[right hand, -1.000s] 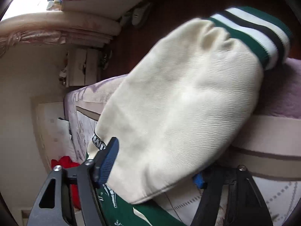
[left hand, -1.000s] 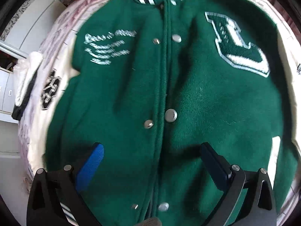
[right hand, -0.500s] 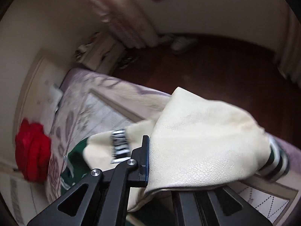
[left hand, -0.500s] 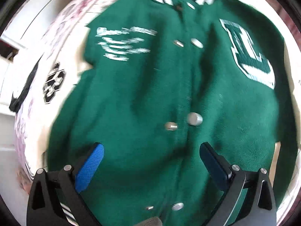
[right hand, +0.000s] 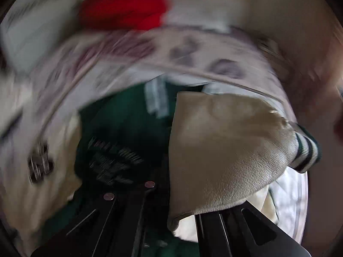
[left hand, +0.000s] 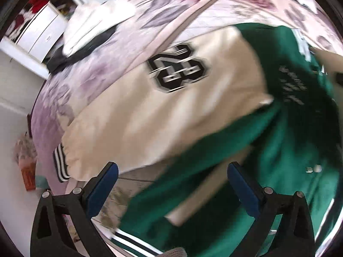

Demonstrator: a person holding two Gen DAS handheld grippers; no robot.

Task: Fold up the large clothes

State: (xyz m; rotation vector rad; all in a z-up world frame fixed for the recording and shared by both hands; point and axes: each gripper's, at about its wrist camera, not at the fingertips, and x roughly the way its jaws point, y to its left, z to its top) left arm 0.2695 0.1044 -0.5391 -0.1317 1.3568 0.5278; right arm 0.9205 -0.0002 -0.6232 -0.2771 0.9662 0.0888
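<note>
A green varsity jacket (left hand: 289, 150) with cream leather sleeves lies spread on a floral bedspread (left hand: 103, 64). In the left wrist view its cream sleeve (left hand: 163, 115) bears a black number patch (left hand: 178, 68) and ends in a striped cuff (left hand: 61, 162). My left gripper (left hand: 171, 182) hangs open above the sleeve and the jacket's hem, nothing between its blue pads (left hand: 103, 186). In the right wrist view my right gripper (right hand: 171, 209) is shut on the other cream sleeve (right hand: 225, 150), which is lifted over the green body (right hand: 128, 124), its striped cuff (right hand: 306, 154) hanging to the right.
A red garment (right hand: 124, 6) lies at the head of the bed. A white-and-black garment (left hand: 90, 25) rests near the bed's edge, with white drawers (left hand: 42, 34) beyond it. Pale floor (left hand: 12, 171) and an orange item (left hand: 29, 177) show past the bed's left edge.
My left gripper swept from over the jacket's button front to over its numbered sleeve, still open. The right gripper closed on the other sleeve and swung it up over the jacket.
</note>
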